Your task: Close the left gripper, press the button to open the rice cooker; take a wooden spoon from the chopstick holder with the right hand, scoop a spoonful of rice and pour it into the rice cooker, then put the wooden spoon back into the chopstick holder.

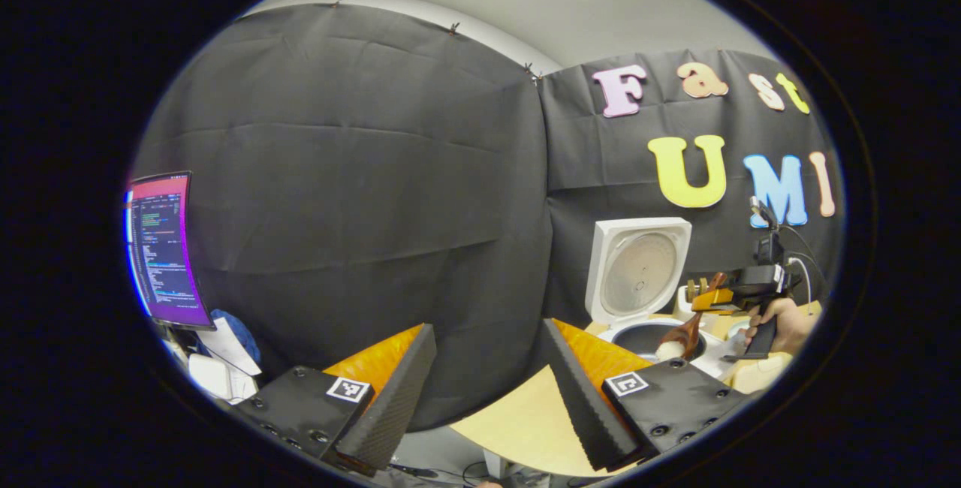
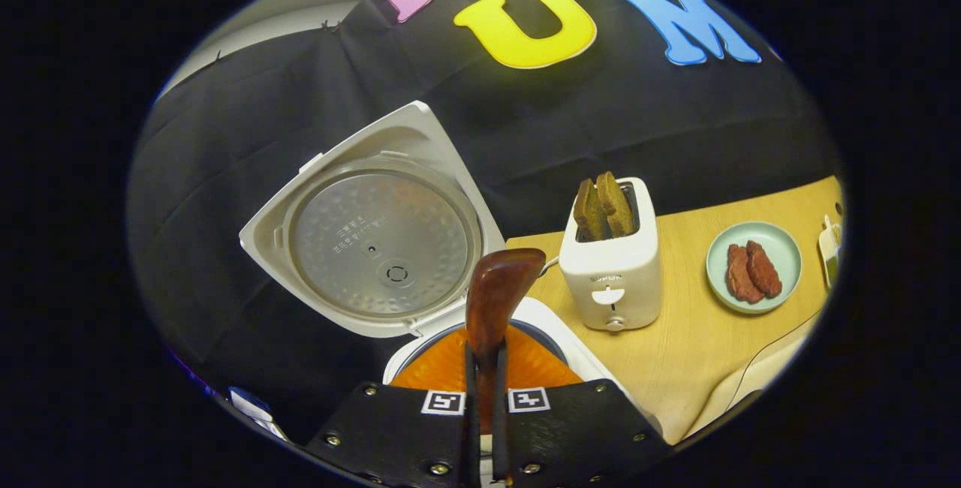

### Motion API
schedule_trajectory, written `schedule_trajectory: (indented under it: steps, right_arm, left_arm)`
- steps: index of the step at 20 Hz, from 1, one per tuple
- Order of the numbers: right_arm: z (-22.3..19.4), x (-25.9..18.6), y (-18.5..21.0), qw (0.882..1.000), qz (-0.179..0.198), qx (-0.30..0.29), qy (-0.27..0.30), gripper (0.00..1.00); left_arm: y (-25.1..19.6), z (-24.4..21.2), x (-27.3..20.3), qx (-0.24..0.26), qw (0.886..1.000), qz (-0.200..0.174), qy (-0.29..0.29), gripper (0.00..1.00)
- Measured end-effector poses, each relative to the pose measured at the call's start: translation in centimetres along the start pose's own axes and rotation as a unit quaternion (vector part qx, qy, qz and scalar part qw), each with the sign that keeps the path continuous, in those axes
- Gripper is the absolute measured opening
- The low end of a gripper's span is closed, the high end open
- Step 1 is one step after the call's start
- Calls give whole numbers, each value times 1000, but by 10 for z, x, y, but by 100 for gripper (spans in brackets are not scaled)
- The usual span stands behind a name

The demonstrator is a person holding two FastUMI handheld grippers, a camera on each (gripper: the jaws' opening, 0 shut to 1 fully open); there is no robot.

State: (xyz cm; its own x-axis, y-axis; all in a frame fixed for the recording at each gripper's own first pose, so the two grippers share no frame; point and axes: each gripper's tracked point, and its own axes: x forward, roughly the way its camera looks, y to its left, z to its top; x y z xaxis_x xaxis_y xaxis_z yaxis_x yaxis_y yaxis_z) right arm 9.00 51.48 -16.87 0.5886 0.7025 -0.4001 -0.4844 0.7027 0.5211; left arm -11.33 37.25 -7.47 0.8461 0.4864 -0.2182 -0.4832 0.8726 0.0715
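Right claw (image 2: 484,390), nearest in the right gripper view: both fingers pressed on the handle of the wooden spoon (image 2: 495,300), whose dark brown bowl stands up over the rice cooker (image 2: 563,338). Rice cooker: white body at the counter's (image 2: 698,353) back left corner, lid (image 2: 375,233) swung fully up, its metal inner plate facing the camera, the inner pot open beneath the spoon. Toaster (image 2: 612,263): white, just right of the cooker, two brown slices standing in its slot. Plate (image 2: 754,266): pale green, farther right on the counter, two reddish-brown pieces on it. Left claw (image 1: 488,390), nearest in the left gripper view: fingers spread wide apart, nothing between them, off the counter's left edge. Beyond it in that view, the cooker with raised lid, the spoon's bowl at the pot's rim, and the holding hand (image 1: 784,323). Monitor (image 1: 161,248): lit, far left.
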Motion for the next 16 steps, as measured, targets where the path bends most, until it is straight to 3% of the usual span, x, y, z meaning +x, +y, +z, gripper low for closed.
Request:
schedule_trajectory:
  steps: [5, 11, 16]
  right_arm:
    - [7, -12, 23, 991, 6, -135, -18, 6]
    - [20, -30, 52, 958, 13, -280, -65, 6]
    - [37, -45, 58, 938, 14, -327, -112, 6]
  left_arm:
    - [-5, 4, 0, 1, 1000, -12, -3, 100]
    - [-9, 8, 1, -1, 1000, -21, -3, 100]
    - [-10, 8, 3, -5, 1000, -20, -3, 100]
